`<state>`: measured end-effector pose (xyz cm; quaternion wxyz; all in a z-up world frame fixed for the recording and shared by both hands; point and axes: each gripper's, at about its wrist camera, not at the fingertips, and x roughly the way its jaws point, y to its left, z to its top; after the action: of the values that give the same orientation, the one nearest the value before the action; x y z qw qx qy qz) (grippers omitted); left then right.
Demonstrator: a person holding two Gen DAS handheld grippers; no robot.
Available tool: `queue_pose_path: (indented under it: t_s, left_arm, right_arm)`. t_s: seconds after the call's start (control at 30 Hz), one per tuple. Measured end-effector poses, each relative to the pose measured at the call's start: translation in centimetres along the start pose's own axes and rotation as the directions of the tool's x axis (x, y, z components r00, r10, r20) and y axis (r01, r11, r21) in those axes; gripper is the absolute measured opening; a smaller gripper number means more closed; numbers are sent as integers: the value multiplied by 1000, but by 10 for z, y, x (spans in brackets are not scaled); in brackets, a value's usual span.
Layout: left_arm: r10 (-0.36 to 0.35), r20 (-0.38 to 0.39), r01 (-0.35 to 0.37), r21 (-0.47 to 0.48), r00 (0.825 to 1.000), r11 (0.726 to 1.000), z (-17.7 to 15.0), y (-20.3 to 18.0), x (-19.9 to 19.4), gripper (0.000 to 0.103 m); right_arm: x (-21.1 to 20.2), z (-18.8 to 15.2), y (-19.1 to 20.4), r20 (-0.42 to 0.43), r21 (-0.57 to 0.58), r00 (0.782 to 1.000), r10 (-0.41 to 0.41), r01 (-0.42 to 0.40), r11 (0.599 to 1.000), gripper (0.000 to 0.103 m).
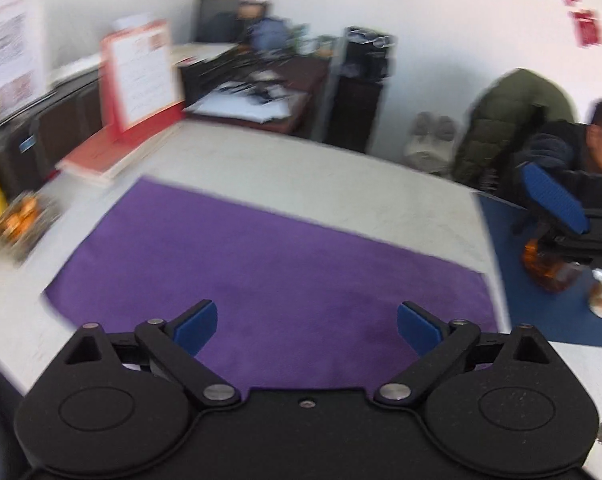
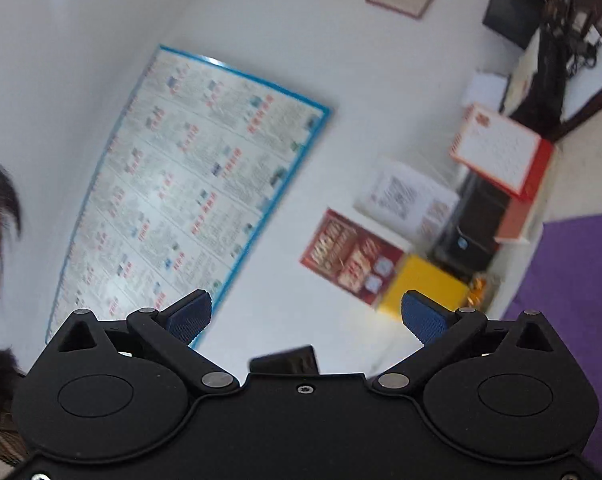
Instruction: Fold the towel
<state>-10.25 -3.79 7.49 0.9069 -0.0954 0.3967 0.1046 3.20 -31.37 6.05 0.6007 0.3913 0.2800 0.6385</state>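
Where the left wrist camera looks down, the purple towel (image 1: 269, 264) lies spread flat in one smooth layer on the pale table (image 1: 321, 176), with no fold that shows, its right edge close to the table's right edge. The left claw (image 1: 307, 326) hangs above the towel's near part, spread wide and holding nothing. A red display stand (image 1: 141, 76) sits at the far left corner and a tray of orange items (image 1: 25, 216) just off the towel's left side. The other claw's blue pad (image 1: 557, 204) shows beyond the right edge, near a seated person (image 1: 597, 148). The view is smeared, so exact edge positions are hard to judge.

From the right wrist camera, the right claw (image 2: 307, 316) is likewise spread wide and empty, tilted up toward a wall poster (image 2: 185, 184); only a strip of towel (image 2: 573, 280) shows at the right.

With this claw aimed away from the cloth, the risk I see is an uneven pick: one corner gripped before the other, dragging the towel askew or off the table's right edge. A shallow pinch on the soft pile could also slip, and a sweep to the left could nudge the tray.
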Motion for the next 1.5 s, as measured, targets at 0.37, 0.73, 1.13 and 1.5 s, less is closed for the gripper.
queue_pose_path:
  t_s: [0.37,0.73,1.13,1.5]
  left_arm:
    - [243,-99,-262,-343,965,902,17,135,10,97]
    - [280,-156,-319,-355,947,879,31,196,51,97]
    - [276,-226,-339,-324,934,883,35,264,100,97]
    - [192,-206,-256,-356,960,899,23,288,139,87]
  right_arm:
    - [80,15,15,89,-199,980,-177,192,961,103]
    - [198,16,15,-27,-514,853,-522,436,739,103]
    - [325,14,-43,-84,-736,693,-716,442,514,103]
    - [390,15,-136,-151,-820,597,-788,370,437,103]
